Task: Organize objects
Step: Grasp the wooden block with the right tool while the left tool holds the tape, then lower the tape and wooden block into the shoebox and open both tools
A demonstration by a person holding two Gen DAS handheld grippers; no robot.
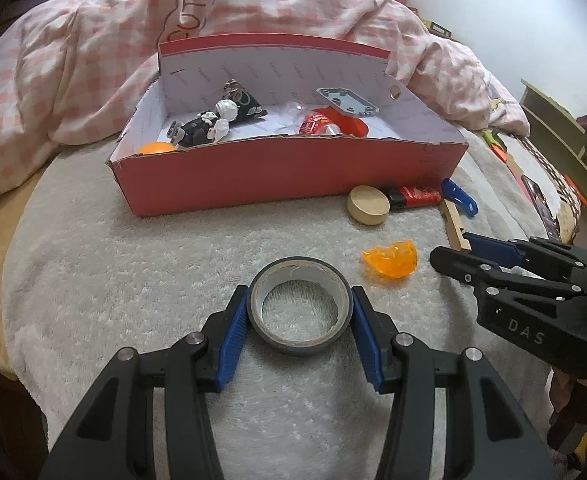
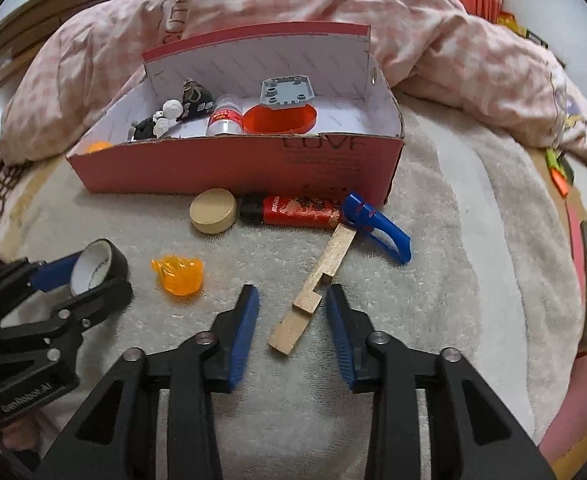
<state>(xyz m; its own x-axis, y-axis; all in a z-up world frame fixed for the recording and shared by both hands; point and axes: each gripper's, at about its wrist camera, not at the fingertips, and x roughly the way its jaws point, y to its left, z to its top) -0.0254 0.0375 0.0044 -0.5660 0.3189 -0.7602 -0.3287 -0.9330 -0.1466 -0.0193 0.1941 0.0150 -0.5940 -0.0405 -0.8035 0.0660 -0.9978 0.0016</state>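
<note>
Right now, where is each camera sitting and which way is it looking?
Left wrist: on the left claw, looking forward at the tape roll it grips; the right claw shows beside it.
Right wrist: on the right claw, open around the wooden piece; the left claw shows.
Shared: red box, orange wrapper.

Fluffy cloth blanket [image 1: 133, 264]; cardboard box [image 1: 285, 176]

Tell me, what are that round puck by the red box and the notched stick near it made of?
The round puck looks like pale unfinished wood: matte, with a flat face and a darker rim. The notched stick also looks like bare wood, light tan with faint grain and rough cut ends. The red box appears to be cardboard, with raw edges.
</note>
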